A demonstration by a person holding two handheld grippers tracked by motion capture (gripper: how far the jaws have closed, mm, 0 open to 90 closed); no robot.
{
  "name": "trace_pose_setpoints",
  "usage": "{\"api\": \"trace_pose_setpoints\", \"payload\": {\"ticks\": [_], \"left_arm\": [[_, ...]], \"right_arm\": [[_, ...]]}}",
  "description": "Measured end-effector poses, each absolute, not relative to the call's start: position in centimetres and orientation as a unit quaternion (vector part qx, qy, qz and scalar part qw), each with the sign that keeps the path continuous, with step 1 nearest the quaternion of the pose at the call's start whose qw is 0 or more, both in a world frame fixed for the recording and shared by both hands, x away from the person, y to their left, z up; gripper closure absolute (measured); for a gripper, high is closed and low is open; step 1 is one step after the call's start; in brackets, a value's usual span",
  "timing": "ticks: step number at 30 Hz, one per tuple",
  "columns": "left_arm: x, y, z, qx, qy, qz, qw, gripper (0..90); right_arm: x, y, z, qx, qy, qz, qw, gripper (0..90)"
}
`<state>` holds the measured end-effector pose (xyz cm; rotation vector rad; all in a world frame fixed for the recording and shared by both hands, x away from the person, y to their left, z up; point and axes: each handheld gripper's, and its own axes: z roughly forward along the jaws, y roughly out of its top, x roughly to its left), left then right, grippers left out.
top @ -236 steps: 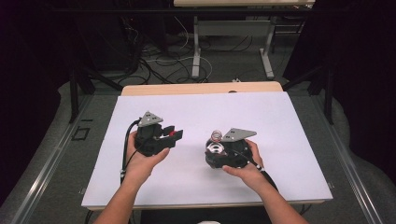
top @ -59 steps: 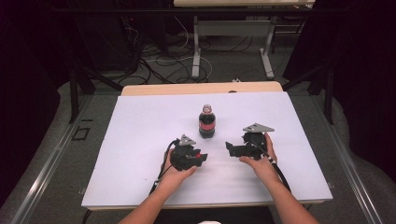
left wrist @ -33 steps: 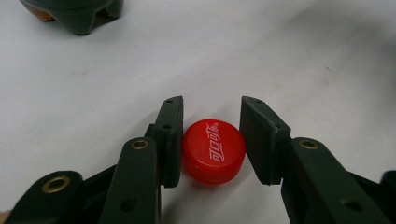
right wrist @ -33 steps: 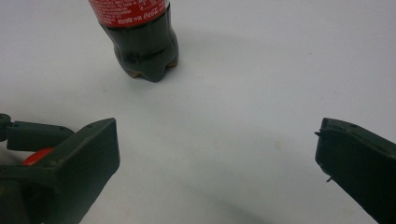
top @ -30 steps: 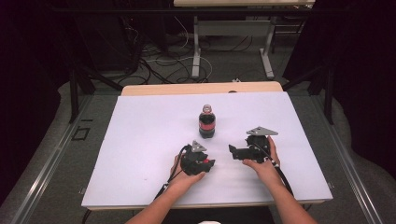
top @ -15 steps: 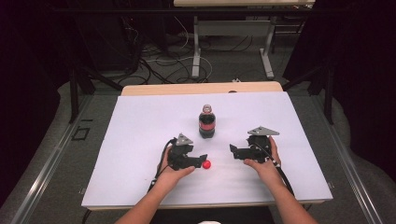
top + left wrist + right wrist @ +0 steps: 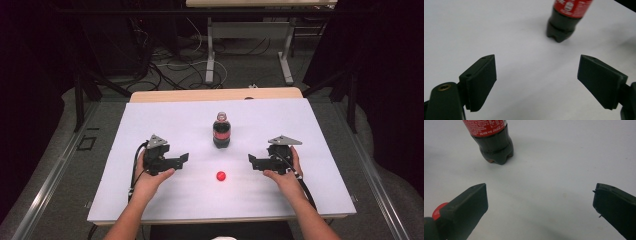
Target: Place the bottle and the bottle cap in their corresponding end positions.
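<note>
A small cola bottle (image 7: 222, 131) with a red label stands upright at the middle of the white table sheet (image 7: 165, 120), and its top is bare. A red cap (image 7: 220, 175) lies on the sheet in front of it, between my two grippers. My left gripper (image 7: 183, 159) rests left of the cap, open and holding nothing. My right gripper (image 7: 252, 162) rests right of it, also open. The left gripper view has the bottle (image 7: 566, 17) beyond the spread jaws (image 7: 536, 67). In the right gripper view, the bottle (image 7: 491, 140) stands ahead and the cap (image 7: 437, 212) peeks from behind one of that gripper's jaws (image 7: 540, 195).
The sheet covers a wooden table whose far edge (image 7: 215, 94) shows behind the bottle. Beyond it are metal table legs (image 7: 210, 50) and loose cables (image 7: 165, 65) on the floor. Bare sheet lies all round the bottle and both hands.
My left gripper let go of the red cap, which now lies on the sheet, and drew back to the left. The right gripper has barely moved.
</note>
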<state>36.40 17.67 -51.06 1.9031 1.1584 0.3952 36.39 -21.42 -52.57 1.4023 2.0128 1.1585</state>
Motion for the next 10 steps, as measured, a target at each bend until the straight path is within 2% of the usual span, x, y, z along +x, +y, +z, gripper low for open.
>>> {"api": "trace_pose_setpoints", "payload": {"ticks": [5,10], "left_arm": [[36.5,19.3,-51.8,0.75,0.488,0.167,0.415,1.6],[36.6,20.5,-52.3,0.751,0.489,0.176,0.408,0.6]], "right_arm": [[36.4,-21.6,-52.6,0.501,0.727,0.416,0.216,0.0],[36.3,-21.7,-52.7,0.499,0.73,0.413,0.218,0.0]]}}
